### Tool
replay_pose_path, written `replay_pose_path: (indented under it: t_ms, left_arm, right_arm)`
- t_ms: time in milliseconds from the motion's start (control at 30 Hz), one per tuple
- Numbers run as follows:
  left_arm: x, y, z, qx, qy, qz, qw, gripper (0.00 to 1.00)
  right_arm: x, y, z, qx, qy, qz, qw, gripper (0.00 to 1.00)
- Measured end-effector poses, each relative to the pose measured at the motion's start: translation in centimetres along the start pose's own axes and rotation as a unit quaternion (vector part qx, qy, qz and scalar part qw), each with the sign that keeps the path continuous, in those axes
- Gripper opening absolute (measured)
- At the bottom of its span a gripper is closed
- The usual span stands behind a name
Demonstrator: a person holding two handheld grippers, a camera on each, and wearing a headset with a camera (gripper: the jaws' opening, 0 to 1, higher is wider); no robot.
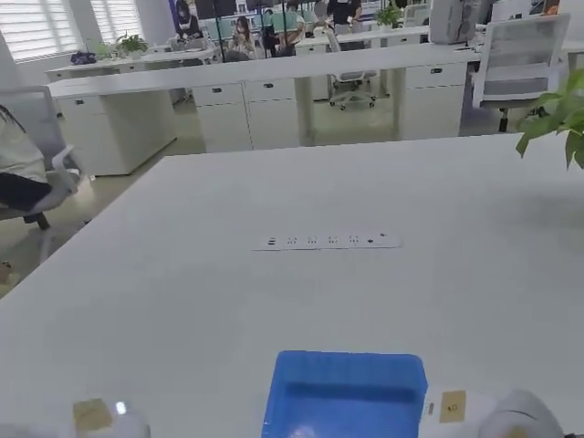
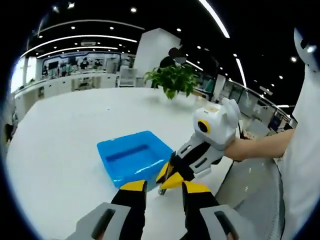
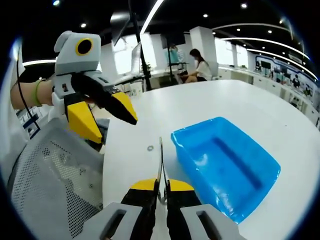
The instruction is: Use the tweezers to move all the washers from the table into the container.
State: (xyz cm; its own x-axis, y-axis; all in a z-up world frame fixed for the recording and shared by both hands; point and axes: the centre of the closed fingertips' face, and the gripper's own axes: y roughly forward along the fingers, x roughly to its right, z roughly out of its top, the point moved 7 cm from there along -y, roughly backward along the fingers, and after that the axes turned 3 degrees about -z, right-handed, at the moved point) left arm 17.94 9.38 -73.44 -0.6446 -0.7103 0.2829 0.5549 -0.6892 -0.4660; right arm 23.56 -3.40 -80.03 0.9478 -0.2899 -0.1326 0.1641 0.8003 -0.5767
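right gripper view: my right gripper (image 3: 161,186) clamps the tweezers (image 3: 161,160) pointing straight ahead, tips near a washer (image 3: 150,148); left gripper (image 2: 164,187) gapes empty.

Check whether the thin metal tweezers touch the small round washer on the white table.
Apart. Right gripper view shows bare white table between the thin metal tweezers and the small washer.

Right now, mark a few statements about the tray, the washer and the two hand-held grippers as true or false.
1. A washer lies on the table beside the blue tray. True.
2. The tray holds several washers. False: it looks empty.
3. The right hand-held gripper is shut on the tweezers. True.
4. The left hand-held gripper grips the tray's rim. False: its jaws are open and off the tray.
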Motion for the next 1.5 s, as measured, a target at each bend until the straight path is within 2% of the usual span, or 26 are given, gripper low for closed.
replay_pose_path:
  t_ms: [100, 167, 233, 333, 400, 500, 533, 667, 800, 933, 1033, 1100, 1167, 1200, 1267, 1300, 1333, 1400, 1433, 1500]
  left_arm:
    - [-0.1, -1.0, -0.5, 0.042, -0.025, 0.037, 0.9981, 0.45]
    - [-0.1, -1.5, -0.7, 0.057, -0.031, 0.055, 0.9964, 0.51]
    - [-0.1, -1.9, -0.7, 0.072, -0.021, 0.082, 0.9938, 0.57]
    - [0.0, -2.3, -0.4, 0.105, -0.023, 0.116, 0.9874, 0.65]
    - [0.0, -2.3, -0.2, 0.125, -0.016, 0.123, 0.9844, 0.72]
    - [0.8, -2.2, 0.5, 0.182, -0.001, 0.108, 0.9773, 0.8]
    - [0.9, -2.1, 0.6, 0.189, 0.0, 0.106, 0.9761, 0.8]
    - [1.0, -1.7, 0.4, 0.182, 0.008, 0.107, 0.9774, 0.83]
    - [1.0, -1.8, 0.4, 0.196, 0.003, 0.104, 0.975, 0.86]
    - [0.9, -1.9, 0.4, 0.198, 0.003, 0.104, 0.9746, 0.86]
    - [1.1, -1.7, 0.3, 0.191, 0.016, 0.101, 0.9762, 0.85]
    - [1.1, -1.5, 0.1, 0.178, 0.022, 0.1, 0.9787, 0.83]
    - [1.2, -1.6, 0.1, 0.174, 0.031, 0.103, 0.9789, 0.83]
    - [1.2, -1.6, 0.1, 0.178, 0.034, 0.104, 0.9779, 0.83]
    - [1.1, -2.4, 1.0, 0.22, 0.051, 0.12, 0.9668, 0.86]
    - [1.0, -2.8, 1.4, 0.245, 0.06, 0.128, 0.9592, 0.89]
    - [0.9, -2.9, 1.4, 0.246, 0.056, 0.13, 0.9588, 0.92]
    - [0.5, -3.0, 1.0, 0.239, 0.034, 0.13, 0.9615, 0.93]
    - [0.2, -2.9, 0.7, 0.226, 0.024, 0.135, 0.9644, 0.92]
    - [0.2, -2.9, 0.7, 0.226, 0.026, 0.136, 0.9642, 0.92]
  right_arm:
    - [0.4, 0.0, 0.0, 0.007, 0.022, 0.002, 0.9997, 0.02]
    - [0.6, 0.0, -0.1, 0.012, 0.043, 0.006, 0.999, 0.02]
    - [0.6, 0.1, -0.1, 0.018, 0.061, 0.013, 0.9979, 0.02]
    - [0.3, 0.0, -0.1, 0.019, 0.083, 0.018, 0.9962, 0.02]
    - [0.2, -0.2, 0.2, 0.025, 0.089, 0.019, 0.9956, 0.02]
    - [0.1, -0.6, 0.8, 0.036, 0.101, 0.021, 0.994, 0.03]
    - [0.0, -0.7, 0.9, 0.039, 0.103, 0.022, 0.9937, 0.03]
    - [0.0, -1.5, 1.6, 0.051, 0.118, 0.031, 0.9912, 0.03]
    - [0.1, -2.3, 2.1, 0.061, 0.127, 0.036, 0.9894, 0.03]
    - [0.1, -3.0, 2.5, 0.063, 0.129, 0.038, 0.9889, 0.03]
    - [0.1, -3.5, 3.0, 0.068, 0.129, 0.043, 0.9884, 0.03]
    - [0.0, -3.8, 3.4, 0.077, 0.125, 0.049, 0.988, 0.03]
    - [0.0, -4.2, 3.8, 0.083, 0.123, 0.054, 0.9875, 0.03]
    - [0.1, -4.4, 4.0, 0.086, 0.124, 0.055, 0.987, 0.03]
    - [0.3, -4.6, 4.4, 0.095, 0.128, 0.058, 0.9855, 0.03]
    - [0.5, -4.8, 4.7, 0.101, 0.131, 0.061, 0.9843, 0.03]
    - [0.7, -4.8, 4.9, 0.105, 0.133, 0.062, 0.9836, 0.03]
    - [1.1, -5.0, 5.2, 0.109, 0.136, 0.064, 0.9826, 0.03]
    - [1.5, -5.1, 5.3, 0.113, 0.139, 0.064, 0.9818, 0.03]
    - [1.9, -5.1, 5.6, 0.116, 0.143, 0.06, 0.9811, 0.03]
